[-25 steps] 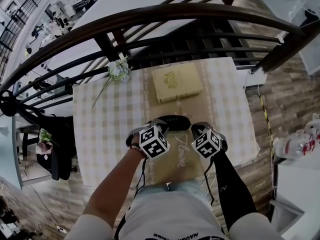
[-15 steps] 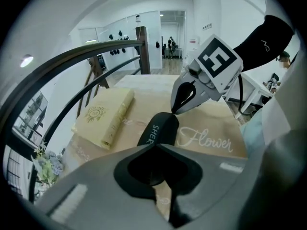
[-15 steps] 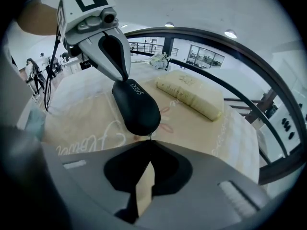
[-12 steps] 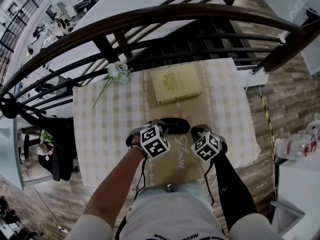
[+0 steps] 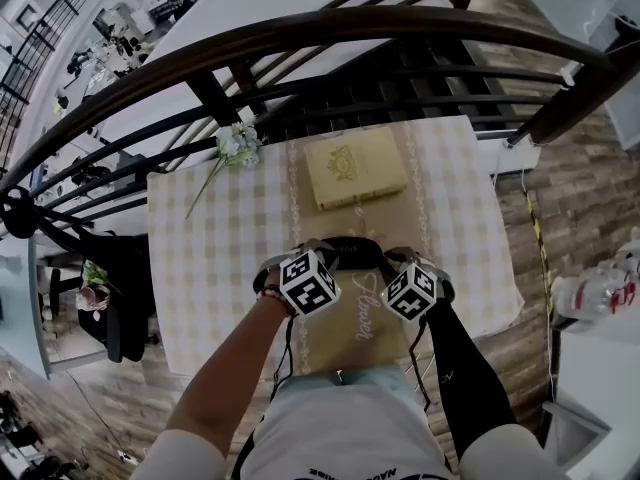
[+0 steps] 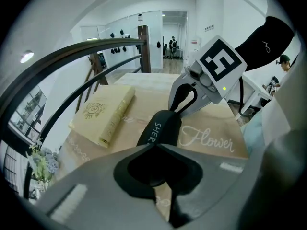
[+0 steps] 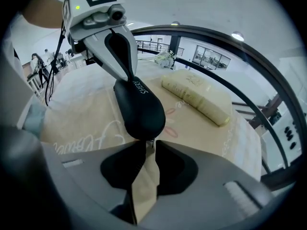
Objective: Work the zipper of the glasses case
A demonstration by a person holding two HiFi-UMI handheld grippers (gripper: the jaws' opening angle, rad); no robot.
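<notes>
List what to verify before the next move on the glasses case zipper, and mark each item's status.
1. Left gripper steadies the glasses case: ok, its jaws are closed on one end of the case.
2. Right gripper grips the pull: not ok. Its jaws have just been opening and stand apart. What looks like the small pull sits at their tips, unpinched.
3. Zipper's position along the case: cannot tell, no view shows the zipper line.
4. Case rests on the table runner: ok.
5. Book clear of the work: ok, it lies apart, beyond the case.
</notes>
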